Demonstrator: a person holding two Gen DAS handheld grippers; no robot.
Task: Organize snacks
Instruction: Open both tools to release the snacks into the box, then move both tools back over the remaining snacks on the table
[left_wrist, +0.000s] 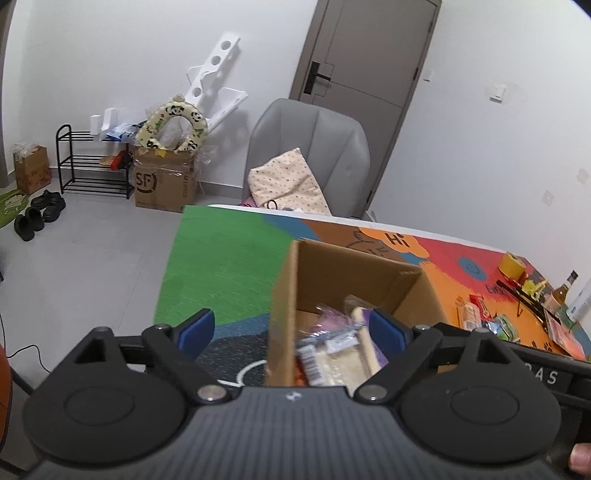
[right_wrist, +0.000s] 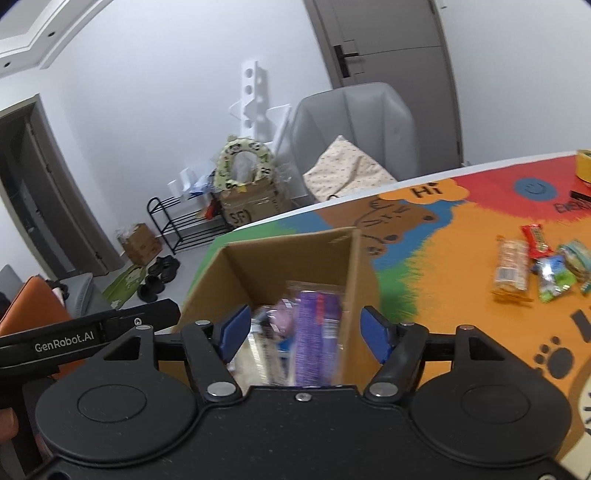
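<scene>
Hovering over the open brown cardboard box (right_wrist: 291, 266) holding wrapped snacks, both spread-jawed, empty claws, left gripper (left_wrist: 291, 332) and right gripper (right_wrist: 301, 332), should be swung toward the loose packets (right_wrist: 539, 269) at 3 o'clock.

2 wrist views look down closely into 1 shared cardboard box (left_wrist: 354, 273).
</scene>
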